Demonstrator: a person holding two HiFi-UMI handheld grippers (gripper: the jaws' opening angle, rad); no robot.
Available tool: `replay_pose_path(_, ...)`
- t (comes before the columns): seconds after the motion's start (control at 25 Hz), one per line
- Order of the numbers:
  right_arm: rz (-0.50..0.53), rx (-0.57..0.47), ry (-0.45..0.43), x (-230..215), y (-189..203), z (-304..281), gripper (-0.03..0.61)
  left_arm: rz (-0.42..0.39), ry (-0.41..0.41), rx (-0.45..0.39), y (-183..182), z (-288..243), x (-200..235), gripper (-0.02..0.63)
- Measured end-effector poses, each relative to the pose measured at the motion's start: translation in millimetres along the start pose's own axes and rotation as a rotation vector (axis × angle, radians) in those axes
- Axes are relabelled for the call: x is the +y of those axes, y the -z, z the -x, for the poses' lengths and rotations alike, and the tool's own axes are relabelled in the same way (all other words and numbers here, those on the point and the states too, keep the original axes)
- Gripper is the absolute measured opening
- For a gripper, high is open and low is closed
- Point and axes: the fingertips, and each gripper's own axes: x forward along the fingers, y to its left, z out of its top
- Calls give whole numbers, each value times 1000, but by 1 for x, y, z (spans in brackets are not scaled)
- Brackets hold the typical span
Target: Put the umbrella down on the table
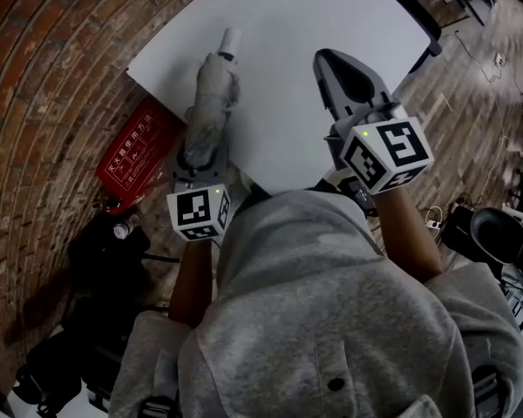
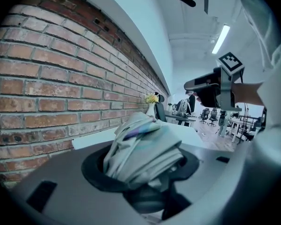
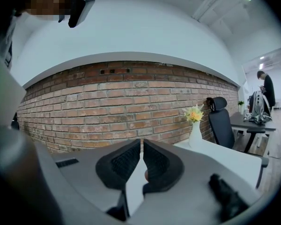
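Fingers: left gripper [image 2: 141, 165] pinches umbrella [image 2: 145, 144] | right gripper [image 3: 142, 149] pressed together | vase [image 3: 195, 132]: gripper views only

A white square table [image 1: 288, 77] with rounded corners stands next to a brick wall. Its top is smooth and bare in the middle and on the right. A folded grey umbrella [image 1: 213, 94] lies along its left side, pointing away from the person. It is hard to tell if the umbrella rests on the top. A small white vase with yellow flowers [image 3: 195, 134] stands on a white top further off. A flat red box [image 1: 139, 151] sits low by the table's left corner. Brown wooden floor [image 1: 471, 68] shows on the right.
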Motion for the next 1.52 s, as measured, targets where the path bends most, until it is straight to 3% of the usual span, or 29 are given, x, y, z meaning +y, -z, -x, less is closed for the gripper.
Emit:
replay_pose_path(0.4, 19, 22, 20, 0, 5, 5, 35, -5, 60, 67, 51, -19, -6, 236)
replay_pose_path(0.84, 27, 40, 32, 0, 12, 13, 35, 26, 48, 144, 91, -30, 1, 237)
replay_pose_path(1.2, 27, 46, 48, -8, 16, 19, 35, 55, 55, 147, 102, -43, -2, 241)
replay_pose_path(1.52, 26, 51, 59, -16, 18, 22, 35, 1, 60, 182, 112, -55, -9, 247)
